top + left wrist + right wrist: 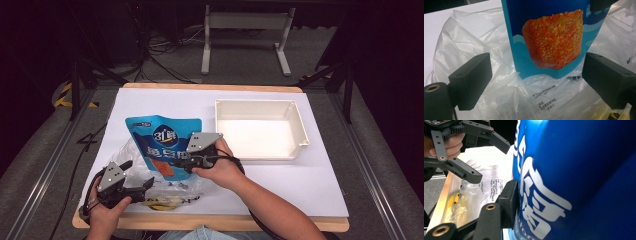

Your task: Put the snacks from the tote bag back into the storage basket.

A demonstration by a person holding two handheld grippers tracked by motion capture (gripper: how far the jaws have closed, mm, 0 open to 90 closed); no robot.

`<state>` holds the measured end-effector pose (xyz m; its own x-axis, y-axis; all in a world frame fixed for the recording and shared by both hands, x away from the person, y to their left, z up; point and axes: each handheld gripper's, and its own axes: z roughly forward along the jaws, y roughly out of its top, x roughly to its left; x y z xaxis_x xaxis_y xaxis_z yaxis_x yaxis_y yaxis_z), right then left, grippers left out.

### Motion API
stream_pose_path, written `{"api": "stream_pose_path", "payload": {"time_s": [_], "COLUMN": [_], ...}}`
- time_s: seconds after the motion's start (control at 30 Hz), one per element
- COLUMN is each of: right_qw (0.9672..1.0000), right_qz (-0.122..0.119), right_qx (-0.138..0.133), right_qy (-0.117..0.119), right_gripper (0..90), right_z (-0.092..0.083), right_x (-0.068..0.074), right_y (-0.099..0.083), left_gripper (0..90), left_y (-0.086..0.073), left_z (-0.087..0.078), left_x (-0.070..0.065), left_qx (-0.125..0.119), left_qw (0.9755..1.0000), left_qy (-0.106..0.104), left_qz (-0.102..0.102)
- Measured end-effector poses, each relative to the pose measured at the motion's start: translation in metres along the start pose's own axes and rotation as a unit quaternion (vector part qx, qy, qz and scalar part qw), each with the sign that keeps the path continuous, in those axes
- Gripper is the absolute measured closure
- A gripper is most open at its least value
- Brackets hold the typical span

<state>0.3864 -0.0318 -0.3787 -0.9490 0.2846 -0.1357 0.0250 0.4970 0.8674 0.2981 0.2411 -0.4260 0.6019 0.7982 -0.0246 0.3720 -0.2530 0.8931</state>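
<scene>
At the near edge of the bench [320, 222], where a strip of bare wood shows below a white sheet [300, 180] that covers the rest of the top, the person's two hands come in. The left hand-held gripper [142, 184] sits at the near left corner with its jaws spread wide and nothing pinched between them; in the left gripper view its two black pads stand well apart over a crumpled clear plastic bag [474, 45]. That bag lies on the sheet, and something yellow shows through it at the near edge.

Just beyond, the right hand-held gripper [186, 161] is clamped on a blue snack pouch [162, 135]. In the right gripper view one pad presses flat against the pouch's printed side; the other pad is hidden behind it. The pouch rests left of the middle, its lower end reaching over the plastic bag, with an orange picture on its front.

Farther back on the right stands a white tray [300, 127], nothing visible inside it, well apart from the pouch.

Beyond the bench the room is dim: grey carpet, loose black cables, the white legs of a frame [245, 40], and yellow-and-black tape on the floor at the left.
</scene>
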Motion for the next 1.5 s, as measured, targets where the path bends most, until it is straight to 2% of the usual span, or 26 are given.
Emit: {"api": "stream_pose_path", "payload": {"time_s": [0.13,0.43,0.57,0.77,1.17,1.5], "right_qw": [1.0,0.9999,0.9999,1.0,0.9998,0.9994], "right_qz": [-0.002,-0.001,0.001,-0.006,-0.005,-0.003], "right_qx": [0.001,0.005,0.007,-0.003,-0.02,-0.035], "right_qy": [-0.003,0.01,0.012,0.005,0.005,-0.001], "right_gripper": [54.1,57.8,58.3,58.3,58.3,58.2], "right_z": [0.0,-0.003,-0.008,-0.018,-0.039,-0.061], "right_x": [0.002,0.004,0.004,0.003,-0.001,-0.011], "right_y": [0.001,0.004,0.012,0.029,0.057,0.077], "left_gripper": [10.0,10.0,10.0,10.0,10.0,10.0], "left_y": [0.0,0.0,0.0,0.0,0.0,0.0], "left_z": [0.0,-0.001,-0.001,-0.001,-0.001,-0.001], "left_x": [0.0,0.001,0.002,0.002,0.002,0.002], "left_qx": [0.0,-0.001,-0.002,-0.003,-0.004,-0.004], "left_qw": [1.0,1.0,1.0,1.0,1.0,1.0], "left_qy": [0.0,0.002,0.002,0.003,0.003,0.001], "left_qz": [0.001,0.0,-0.001,0.0,0.0,-0.003]}}
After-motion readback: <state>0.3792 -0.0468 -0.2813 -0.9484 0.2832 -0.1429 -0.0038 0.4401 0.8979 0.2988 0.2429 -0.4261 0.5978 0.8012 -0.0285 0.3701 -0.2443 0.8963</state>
